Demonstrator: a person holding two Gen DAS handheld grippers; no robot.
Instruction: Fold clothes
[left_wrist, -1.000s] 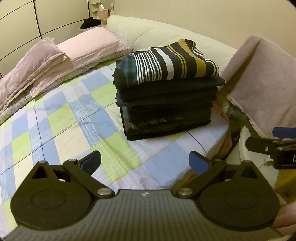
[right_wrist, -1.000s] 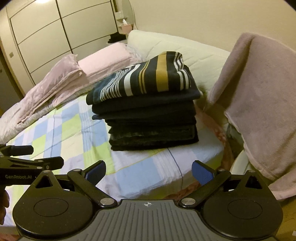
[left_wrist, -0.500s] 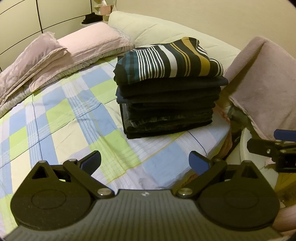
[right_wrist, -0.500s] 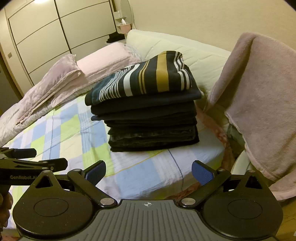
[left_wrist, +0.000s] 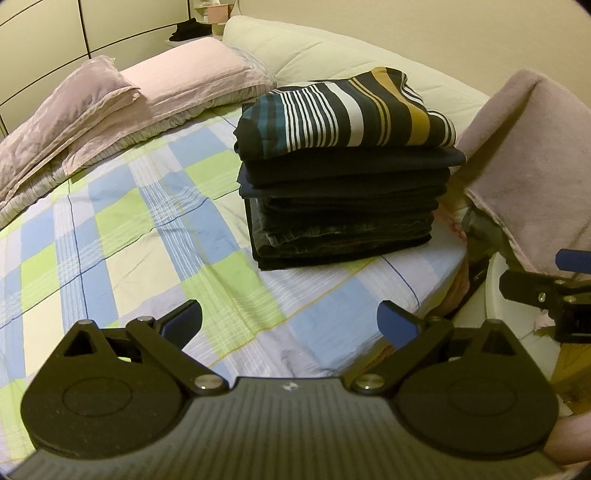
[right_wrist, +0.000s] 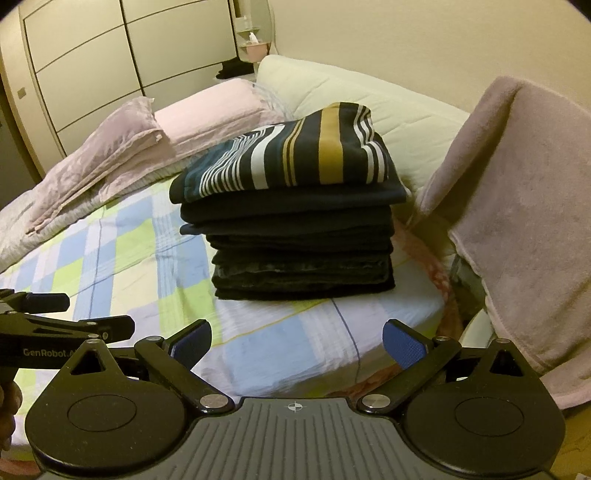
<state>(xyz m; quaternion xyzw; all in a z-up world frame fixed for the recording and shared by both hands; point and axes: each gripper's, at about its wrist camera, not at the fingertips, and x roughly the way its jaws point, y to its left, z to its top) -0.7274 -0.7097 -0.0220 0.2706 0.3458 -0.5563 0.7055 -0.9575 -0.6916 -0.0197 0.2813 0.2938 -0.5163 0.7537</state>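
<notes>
A: Evidently between garments: left gripper (left_wrist: 289, 324) and right gripper (right_wrist: 297, 346), jaws wide apart, hold nothing.

B: Stack (right_wrist: 291, 225) sits at twelve o'clock on the bed (left_wrist: 110, 236). Next: probably fetch another piece; none visible.

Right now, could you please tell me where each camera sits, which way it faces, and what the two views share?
Left wrist: on the left tool, fingers apart, facing across the checked bedsheet toward the stack of folded clothes; the right tool shows at the right edge.
Right wrist: on the right tool, fingers apart, facing the same stack of folded clothes; the left tool shows at the left edge.
Shared: the stack, pink pillow, pink towel.
</notes>
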